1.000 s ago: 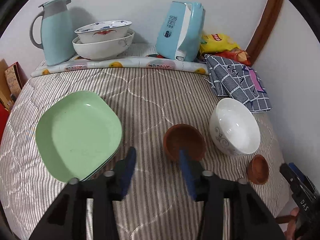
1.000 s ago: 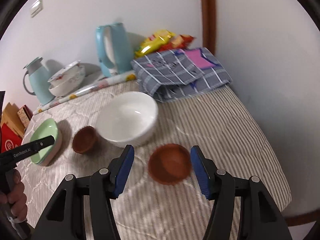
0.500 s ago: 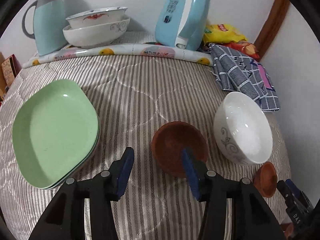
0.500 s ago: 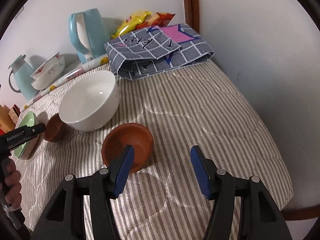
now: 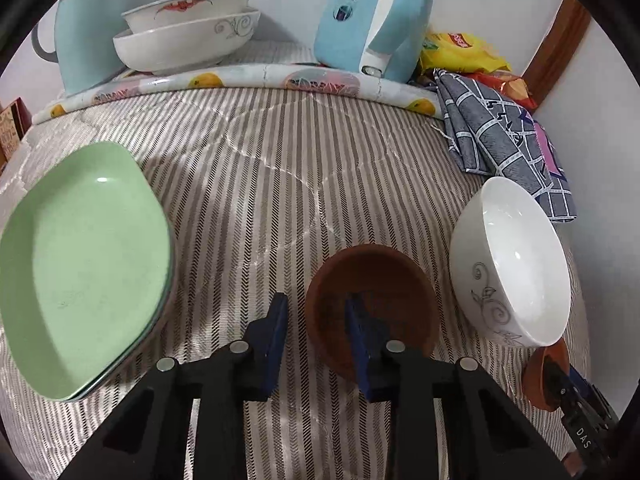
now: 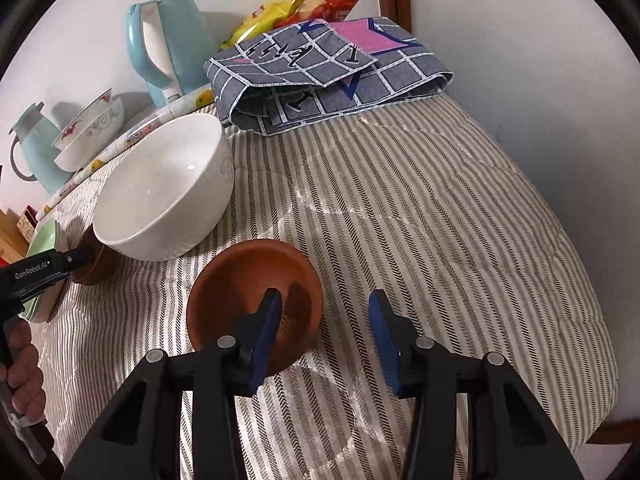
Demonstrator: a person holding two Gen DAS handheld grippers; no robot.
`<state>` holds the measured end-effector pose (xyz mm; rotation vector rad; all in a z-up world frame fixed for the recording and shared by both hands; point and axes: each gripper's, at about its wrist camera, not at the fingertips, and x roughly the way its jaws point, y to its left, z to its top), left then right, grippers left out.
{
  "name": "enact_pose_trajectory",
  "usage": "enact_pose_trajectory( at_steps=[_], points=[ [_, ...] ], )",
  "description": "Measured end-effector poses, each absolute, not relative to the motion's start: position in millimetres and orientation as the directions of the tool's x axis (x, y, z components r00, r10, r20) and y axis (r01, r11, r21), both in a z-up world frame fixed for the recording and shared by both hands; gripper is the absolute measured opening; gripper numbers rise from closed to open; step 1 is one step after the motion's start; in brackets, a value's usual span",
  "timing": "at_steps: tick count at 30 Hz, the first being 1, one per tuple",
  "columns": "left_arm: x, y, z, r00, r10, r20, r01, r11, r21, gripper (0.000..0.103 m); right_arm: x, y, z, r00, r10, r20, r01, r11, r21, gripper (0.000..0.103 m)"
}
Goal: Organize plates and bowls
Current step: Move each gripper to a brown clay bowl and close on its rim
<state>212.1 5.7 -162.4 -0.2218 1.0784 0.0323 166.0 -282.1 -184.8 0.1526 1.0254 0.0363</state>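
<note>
**A:** Both grippers have dropped closer to the striped bedspread (image 5: 280,184) since a second ago, and each pair of jaws has just been closing. Entry one?

**B:** Left gripper (image 5: 316,344), lower centre of its view: jaws narrowed but not shut, straddling the near rim of a brown bowl (image 5: 372,304). One finger is inside the bowl, the other outside on its left. Whether the pads press the rim I cannot tell. Bowl is empty.

**A:** Entry two?

**B:** Right gripper (image 6: 326,340), lower centre of its view: jaws partly open. Left finger is over the second brown bowl (image 6: 256,300), empty; right finger is clear of it, above the cloth. No grip visible.

**A:** Other vessels?

**B:** White bowl (image 5: 516,264), empty, right of the first brown bowl in the left view. Green plates (image 5: 80,268), stacked, at left, nothing on them. Two patterned bowls (image 5: 184,36), nested, upper left, beside a pale blue jug (image 5: 84,28).

**A:** Remainder?

**B:** Blue kettle (image 5: 372,16), top centre. Yellow snack bag (image 5: 460,52) and checked folded cloth (image 5: 504,140), upper right. A person's hand (image 6: 20,372) at the right view's left edge.
</note>
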Motion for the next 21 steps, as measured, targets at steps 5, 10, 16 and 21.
enact_pose_trajectory(
  at_steps=[5,10,16,21],
  points=[
    [215.4,5.8,-166.5,0.473,-0.090,-0.876,-0.136,0.975,-0.173,0.018,170.4,-280.5,-186.1,0.519,0.093,-0.850,0.037,0.991,0.131,0.034],
    [217.4,4.0,-165.9,0.486,-0.088,-0.869,-0.129,0.977,-0.171,0.014,171.0,-276.4,-186.0,0.522,0.120,-0.845,0.009,0.989,0.146,0.016],
    [216.0,3.2,-160.5,0.500,-0.104,-0.860,-0.111,0.977,-0.182,0.010,167.7,-270.7,-181.6,0.542,0.102,-0.834,0.002,0.992,0.123,0.013],
    [211.0,1.0,-154.5,0.513,-0.116,-0.850,-0.098,0.976,-0.192,0.009,161.5,-268.0,-175.8,0.563,0.100,-0.820,-0.004,0.993,0.118,0.010]
  ],
)
